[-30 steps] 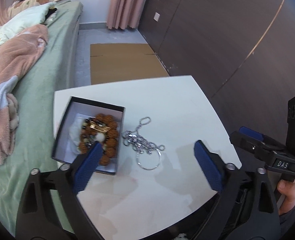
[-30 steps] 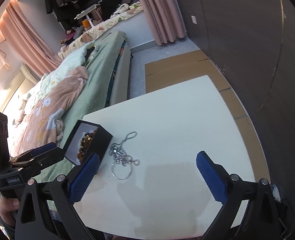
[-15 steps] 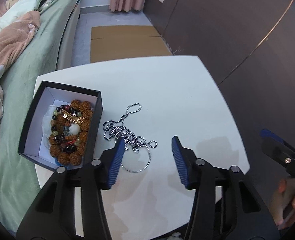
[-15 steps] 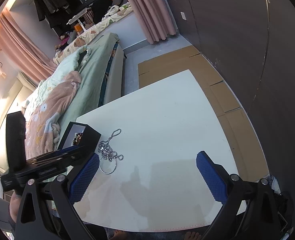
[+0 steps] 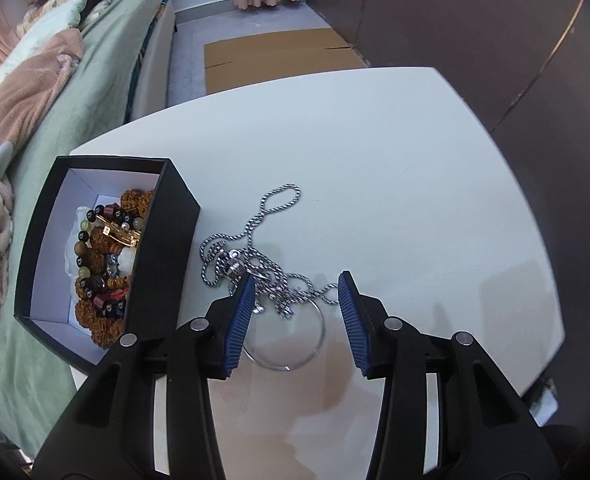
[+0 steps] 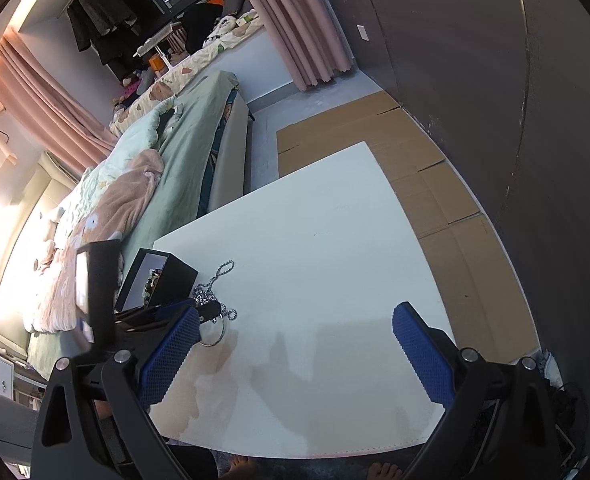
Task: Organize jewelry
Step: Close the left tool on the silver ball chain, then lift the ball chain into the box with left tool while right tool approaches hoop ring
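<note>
Silver chain (image 5: 255,256) lies in a heap on the white table (image 5: 375,160), just beside the black box (image 5: 167,248) of beads. Since a second ago the left gripper (image 5: 295,320) has dropped down over it and half closed, gripping nothing yet. Next comes the pinch. The right gripper (image 6: 295,360) waits wide open, empty.

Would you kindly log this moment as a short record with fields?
surface: white table
container: open black box at the table's left edge, holding beaded bracelets
loose item: tangled silver chain with ring, beside the box
left tongs: have just been closing; pads straddle the chain, not pressing it
right tongs: wide open, nothing between them
</note>
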{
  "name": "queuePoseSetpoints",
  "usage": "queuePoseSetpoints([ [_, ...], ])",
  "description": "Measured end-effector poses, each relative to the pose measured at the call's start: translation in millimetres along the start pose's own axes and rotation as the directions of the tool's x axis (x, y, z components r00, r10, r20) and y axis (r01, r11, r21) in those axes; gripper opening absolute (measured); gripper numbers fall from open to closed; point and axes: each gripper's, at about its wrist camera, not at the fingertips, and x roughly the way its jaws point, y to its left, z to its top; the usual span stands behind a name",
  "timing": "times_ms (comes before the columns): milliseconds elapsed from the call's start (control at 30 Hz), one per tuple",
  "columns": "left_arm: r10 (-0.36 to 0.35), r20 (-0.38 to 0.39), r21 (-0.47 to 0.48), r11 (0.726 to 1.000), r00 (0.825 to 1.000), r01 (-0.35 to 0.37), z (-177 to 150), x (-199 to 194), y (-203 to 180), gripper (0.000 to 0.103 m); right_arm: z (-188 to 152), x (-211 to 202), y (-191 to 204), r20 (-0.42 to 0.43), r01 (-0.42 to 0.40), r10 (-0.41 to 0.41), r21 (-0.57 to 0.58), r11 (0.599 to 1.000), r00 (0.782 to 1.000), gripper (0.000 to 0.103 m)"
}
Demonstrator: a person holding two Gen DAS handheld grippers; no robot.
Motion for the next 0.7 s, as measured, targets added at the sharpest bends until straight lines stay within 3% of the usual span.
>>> queuePoseSetpoints([
  [133,0.081,0.011,0.012,0.997,0.997,-0.081,2.8,10.3,-1.5,0.048,-0.8,-1.4,-2.3,0.001,-0.002,0.002,0.002,1.0,1.0,0.095],
  [300,0.092,-0.009,0.038,0.995,0.996,-0.092,1.7,16.0,-6.7,0.055,-1.5,-2.8,-4.9,0.001,0.001,-0.001,0.004,1.0,1.0,0.095],
  [367,0.026,-0.033,0.035,0.999,0.999,-0.025,1.1,16.8,-7.6,0.046,-2.1,-3.1,-4.6,0.0,0.003,-0.003,0.004,1.0,1.0,0.095],
  [500,-0.009,-0.034,0.031,0.999,0.999,0.01,1.3,12.2,-6.1,0.02,-2.0,-2.8,-4.8,0.0,0.005,-0.005,0.003,1.0,1.0,0.095],
  [633,-0.121,-0.039,0.004,0.993,0.992,0.121,3.8,7.5,-3.7,0.009,-1.8,0.5,-2.7,-0.008,0.011,-0.011,-0.006,1.0,1.0,0.095],
  [700,-0.155,-0.03,0.001,0.988,0.987,0.155,4.5,1.7,-5.1,0.009,-2.2,1.9,-2.5,-0.011,0.014,-0.015,-0.009,1.0,1.0,0.095],
])
